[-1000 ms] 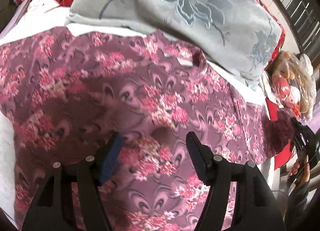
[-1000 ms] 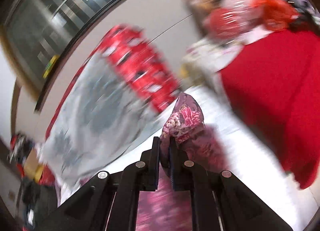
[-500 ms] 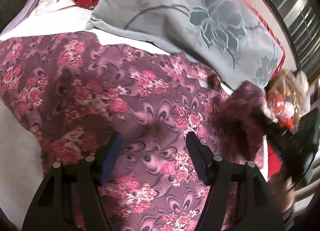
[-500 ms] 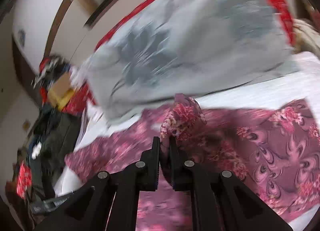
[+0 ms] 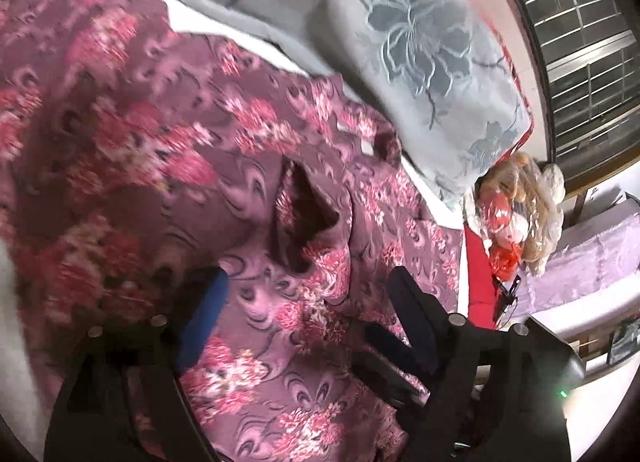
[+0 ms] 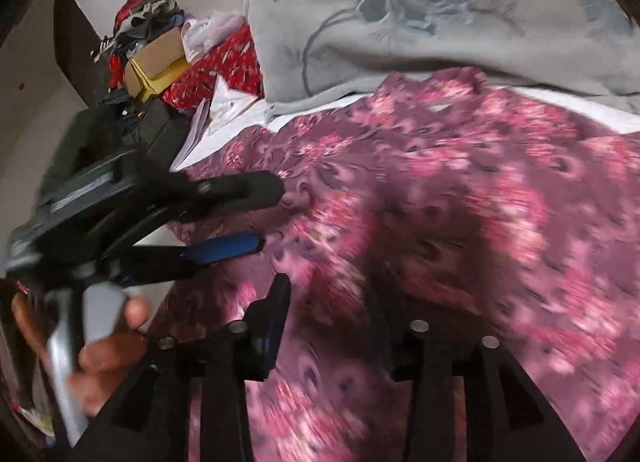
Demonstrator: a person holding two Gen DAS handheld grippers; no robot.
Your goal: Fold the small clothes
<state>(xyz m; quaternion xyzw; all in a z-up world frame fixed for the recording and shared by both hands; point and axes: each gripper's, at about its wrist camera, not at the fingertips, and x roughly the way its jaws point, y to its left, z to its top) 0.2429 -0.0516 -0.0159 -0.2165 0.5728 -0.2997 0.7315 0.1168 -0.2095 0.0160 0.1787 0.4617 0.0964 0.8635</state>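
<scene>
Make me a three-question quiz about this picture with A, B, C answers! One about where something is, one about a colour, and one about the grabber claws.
1. Where is the grey flowered pillow?
A. beyond the purple flowery top
B. under the top
C. inside the cardboard box

2. What colour is the pad on one finger of the left gripper?
A. yellow
B. blue
C. green

3. How is the right gripper now?
A. shut on the top
B. shut on a paper
C. open, holding nothing

Answers:
1 A, the pillow lies past the top's far edge.
2 B, the right wrist view shows a blue pad.
3 C, its fingers stand apart above the cloth.
</scene>
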